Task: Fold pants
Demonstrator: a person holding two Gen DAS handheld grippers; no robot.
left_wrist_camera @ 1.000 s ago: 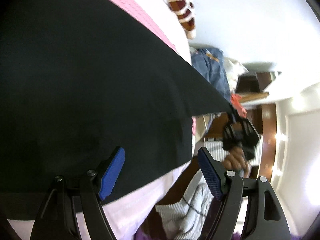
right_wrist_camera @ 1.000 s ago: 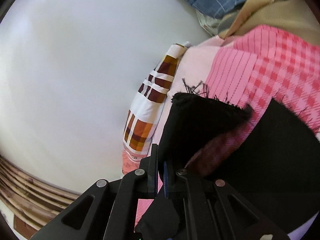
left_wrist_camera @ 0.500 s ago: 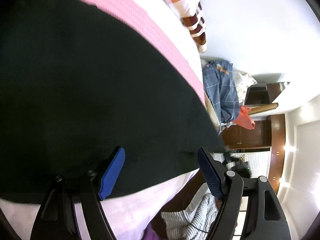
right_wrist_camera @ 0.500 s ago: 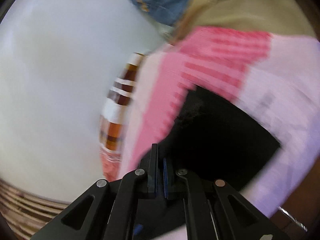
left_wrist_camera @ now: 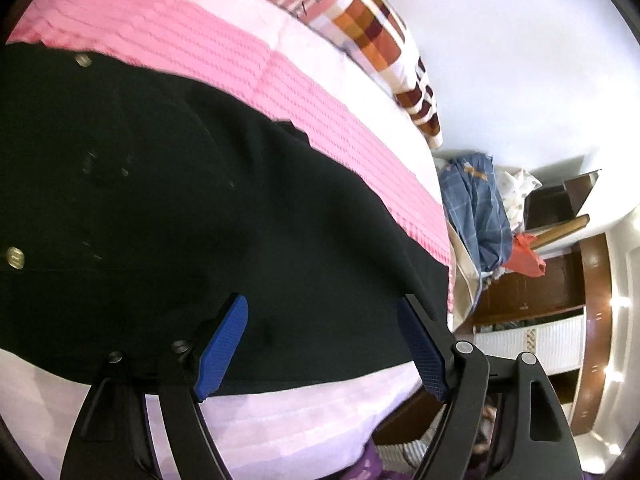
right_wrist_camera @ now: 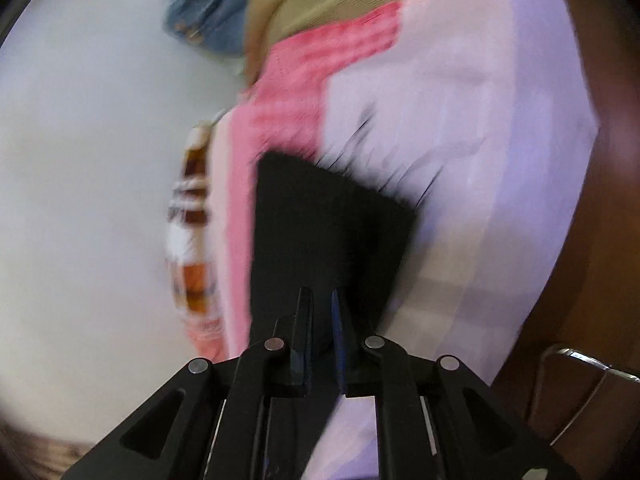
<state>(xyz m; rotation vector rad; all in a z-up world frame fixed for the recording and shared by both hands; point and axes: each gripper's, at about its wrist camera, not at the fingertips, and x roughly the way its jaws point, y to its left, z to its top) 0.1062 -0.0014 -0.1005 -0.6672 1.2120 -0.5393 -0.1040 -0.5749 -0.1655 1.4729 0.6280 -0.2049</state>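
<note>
The black pants [left_wrist_camera: 168, 208] lie spread flat on a pink and lilac bedspread [left_wrist_camera: 248, 60], with metal buttons at the left. My left gripper [left_wrist_camera: 324, 344] is open and empty, its blue pads just above the pants' near edge. In the right wrist view, my right gripper [right_wrist_camera: 320, 320] is nearly closed on a frayed leg end of the black pants [right_wrist_camera: 320, 216], which lies out over the bedspread [right_wrist_camera: 460, 160]. The view is blurred.
A checked orange, brown and white pillow [left_wrist_camera: 384, 40] lies at the bed's far side by a white wall. Blue denim clothes [left_wrist_camera: 476, 208] and an orange cloth [left_wrist_camera: 524, 256] are piled beyond the bed. Dark wooden furniture [left_wrist_camera: 532, 300] stands to the right.
The pants were held up and taut; now they lie flat on the bed. My right gripper has swung down with the leg end. The left gripper stayed open.
</note>
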